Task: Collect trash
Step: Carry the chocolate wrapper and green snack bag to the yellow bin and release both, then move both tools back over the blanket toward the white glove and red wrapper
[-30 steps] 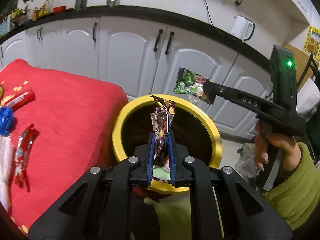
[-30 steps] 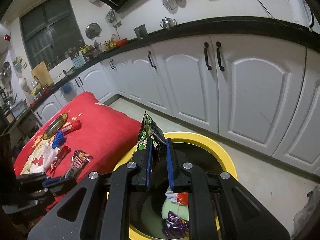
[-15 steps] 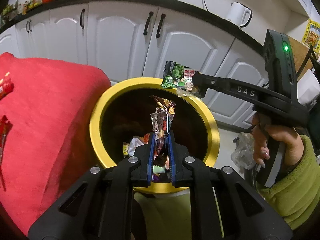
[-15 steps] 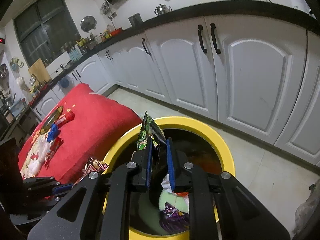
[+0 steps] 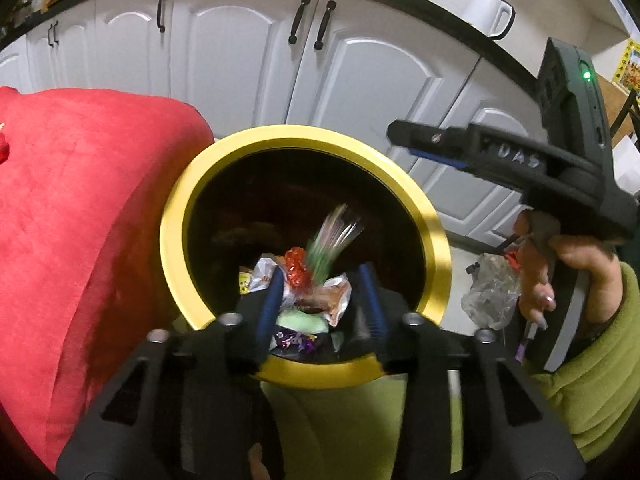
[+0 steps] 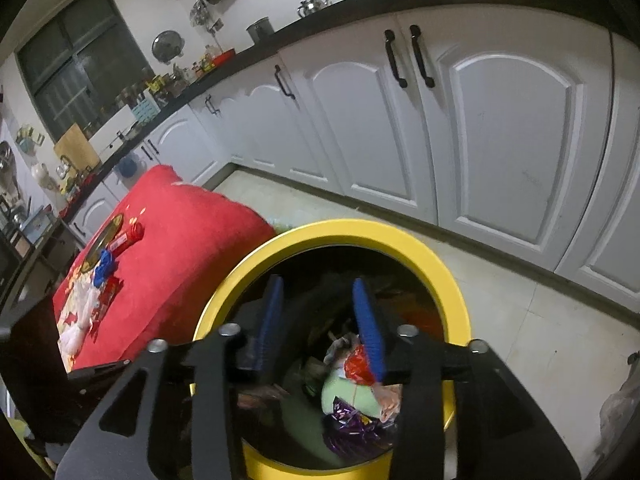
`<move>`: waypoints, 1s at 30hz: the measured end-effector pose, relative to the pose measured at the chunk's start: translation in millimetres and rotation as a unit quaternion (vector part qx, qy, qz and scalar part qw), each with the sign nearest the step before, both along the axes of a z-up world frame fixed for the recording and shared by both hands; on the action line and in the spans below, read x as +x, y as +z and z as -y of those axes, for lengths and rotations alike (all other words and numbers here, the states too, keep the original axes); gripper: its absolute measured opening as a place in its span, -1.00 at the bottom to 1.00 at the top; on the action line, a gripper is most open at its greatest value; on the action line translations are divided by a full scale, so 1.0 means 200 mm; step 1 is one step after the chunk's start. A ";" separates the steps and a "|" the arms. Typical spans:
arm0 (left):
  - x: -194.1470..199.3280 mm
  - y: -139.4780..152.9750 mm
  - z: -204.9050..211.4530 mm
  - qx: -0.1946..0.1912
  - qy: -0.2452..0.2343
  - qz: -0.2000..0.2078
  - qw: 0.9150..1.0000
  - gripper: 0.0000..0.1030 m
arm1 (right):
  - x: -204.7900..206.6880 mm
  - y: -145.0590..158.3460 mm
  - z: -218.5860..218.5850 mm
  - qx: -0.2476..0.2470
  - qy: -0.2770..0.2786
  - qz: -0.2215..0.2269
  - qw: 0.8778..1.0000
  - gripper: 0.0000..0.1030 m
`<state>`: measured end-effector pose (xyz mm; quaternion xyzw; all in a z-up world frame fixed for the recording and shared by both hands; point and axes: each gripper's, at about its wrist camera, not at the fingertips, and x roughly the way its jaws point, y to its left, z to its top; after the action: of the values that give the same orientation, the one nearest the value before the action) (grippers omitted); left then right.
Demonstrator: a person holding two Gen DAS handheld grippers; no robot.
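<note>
White kitchen cabinets (image 5: 240,52) behind, red-covered table (image 5: 80,208) at left, yellow-rimmed bin (image 5: 434,240) just beside it on the floor. Left hand-held gripper (image 5: 320,300) over the near rim, jaws just opened and spread, nothing pinched; blurred green wrapper (image 5: 332,236) dropping among trash inside the bin. Right hand-held gripper (image 6: 320,320) likewise just opened, spread and empty over the bin; more wrappers (image 6: 102,280) on the table, far left.

- Yellow-rimmed round bin (image 5: 434,240) stands upright beside the red cloth, dark inside.
- A blurred green wrapper (image 5: 334,236) is in mid-air inside it.
- Crumpled wrappers (image 6: 352,400) — red, pale green, purple, white — lie piled at its bottom.
</note>
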<state>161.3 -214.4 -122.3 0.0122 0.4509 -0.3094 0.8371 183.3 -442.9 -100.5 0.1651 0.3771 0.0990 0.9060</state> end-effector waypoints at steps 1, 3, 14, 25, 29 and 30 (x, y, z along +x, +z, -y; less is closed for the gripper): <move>0.00 0.00 0.00 0.001 0.002 0.000 1.000 -0.19 | 0.00 0.00 0.01 0.002 -0.003 0.001 1.000 -0.13; -0.01 0.00 -0.01 0.003 0.007 0.004 1.000 0.00 | -0.01 0.00 0.03 0.002 -0.010 0.003 1.000 -0.09; -0.05 0.09 -0.11 0.016 0.045 0.032 0.998 0.79 | -0.04 0.08 0.05 0.004 -0.025 0.022 0.999 0.37; -0.11 0.22 -0.20 0.016 0.081 0.074 0.994 0.79 | -0.08 0.18 0.03 -0.001 -0.033 0.046 0.998 0.62; -0.12 0.27 -0.26 0.016 0.099 0.093 0.991 0.79 | -0.08 0.22 0.01 0.002 -0.032 0.055 0.998 0.66; -0.13 0.29 -0.27 0.016 0.104 0.099 0.990 0.79 | -0.09 0.23 0.00 0.002 -0.031 0.059 0.998 0.67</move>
<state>135.7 -159.5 -65.1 0.0093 0.3697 -0.2107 0.9049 166.3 -443.7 -54.8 0.1725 0.3176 0.0817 0.9288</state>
